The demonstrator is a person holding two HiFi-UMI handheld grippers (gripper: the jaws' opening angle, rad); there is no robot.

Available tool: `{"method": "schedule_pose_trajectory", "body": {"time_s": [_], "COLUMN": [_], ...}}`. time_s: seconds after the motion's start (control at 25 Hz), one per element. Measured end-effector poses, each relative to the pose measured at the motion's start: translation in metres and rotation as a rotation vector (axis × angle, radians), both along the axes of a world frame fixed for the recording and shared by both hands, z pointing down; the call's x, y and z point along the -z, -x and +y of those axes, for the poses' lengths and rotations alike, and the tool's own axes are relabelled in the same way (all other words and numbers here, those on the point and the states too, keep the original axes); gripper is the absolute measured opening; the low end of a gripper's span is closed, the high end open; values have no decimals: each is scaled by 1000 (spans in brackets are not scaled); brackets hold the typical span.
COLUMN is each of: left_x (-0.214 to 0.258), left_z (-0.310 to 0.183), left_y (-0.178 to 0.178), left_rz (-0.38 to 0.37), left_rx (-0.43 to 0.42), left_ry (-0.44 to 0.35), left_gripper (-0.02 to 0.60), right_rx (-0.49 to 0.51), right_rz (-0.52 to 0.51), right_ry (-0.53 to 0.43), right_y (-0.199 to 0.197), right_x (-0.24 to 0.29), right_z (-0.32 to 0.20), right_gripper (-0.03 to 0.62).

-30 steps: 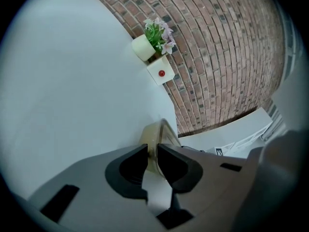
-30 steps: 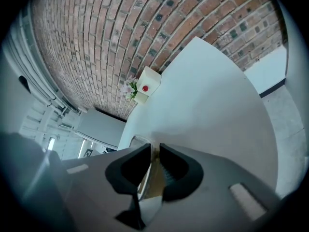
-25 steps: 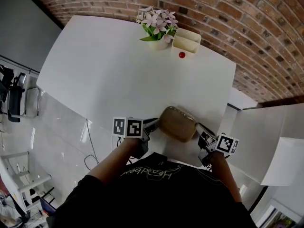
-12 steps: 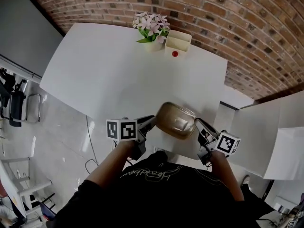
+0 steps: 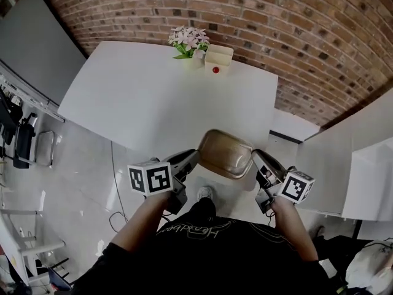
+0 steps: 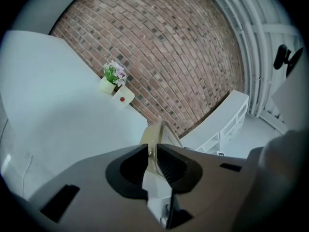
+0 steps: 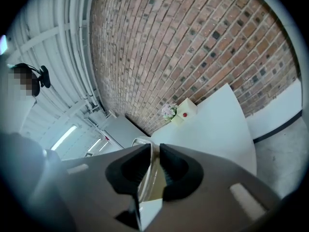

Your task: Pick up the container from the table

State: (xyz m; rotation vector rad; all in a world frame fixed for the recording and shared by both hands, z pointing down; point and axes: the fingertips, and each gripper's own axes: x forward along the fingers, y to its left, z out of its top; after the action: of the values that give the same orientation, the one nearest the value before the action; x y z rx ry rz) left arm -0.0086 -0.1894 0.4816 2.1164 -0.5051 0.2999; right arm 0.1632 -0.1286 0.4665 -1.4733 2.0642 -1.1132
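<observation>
The container [image 5: 225, 154] is up in the air, off the table [image 5: 141, 97], by its near edge, and tipped a bit. The left gripper [image 5: 191, 158] pinches its left rim and the right gripper [image 5: 258, 159] pinches its right rim, jaws squeezed on the thin edge. It could slip out, because each side holds only a little bit of rim. If one side goes higher, it may tip more and drop to the floor [image 5: 73, 171]. I count one container, two grippers, one table, one pot of flowers [image 5: 189, 37], one white box [image 5: 219, 55] and one small red ball [image 5: 215, 69]
</observation>
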Motion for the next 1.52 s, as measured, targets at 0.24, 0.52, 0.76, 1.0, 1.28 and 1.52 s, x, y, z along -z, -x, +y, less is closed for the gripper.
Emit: {"method": "schedule_pose_trajectory", "body": {"time_s": [0.24, 0.52, 0.76, 1.0, 1.28, 1.52], "left_x": [39, 73, 110, 136, 160, 164], "left_z": [38, 78, 110, 132, 152, 166], "left_y": [17, 37, 49, 45, 39, 39], "left_rz": [49, 103, 142, 168, 207, 207], "left_rx": [24, 58, 58, 37, 9, -2], "left_ry": [-86, -157, -240, -317, -367, -392], "left_gripper": [63, 63, 63, 63, 63, 63], "right_rx": [14, 22, 24, -1, -16, -25], "right_rz": [23, 72, 124, 154, 197, 203], "right_ry": [-88, -176, -251, -309, -362, -371], "right_y": [15, 37, 50, 48, 46, 46], "right_x": [33, 71, 106, 131, 153, 153], "right_z": [46, 87, 120, 145, 170, 184], "right_gripper": [63, 63, 63, 63, 62, 61]}}
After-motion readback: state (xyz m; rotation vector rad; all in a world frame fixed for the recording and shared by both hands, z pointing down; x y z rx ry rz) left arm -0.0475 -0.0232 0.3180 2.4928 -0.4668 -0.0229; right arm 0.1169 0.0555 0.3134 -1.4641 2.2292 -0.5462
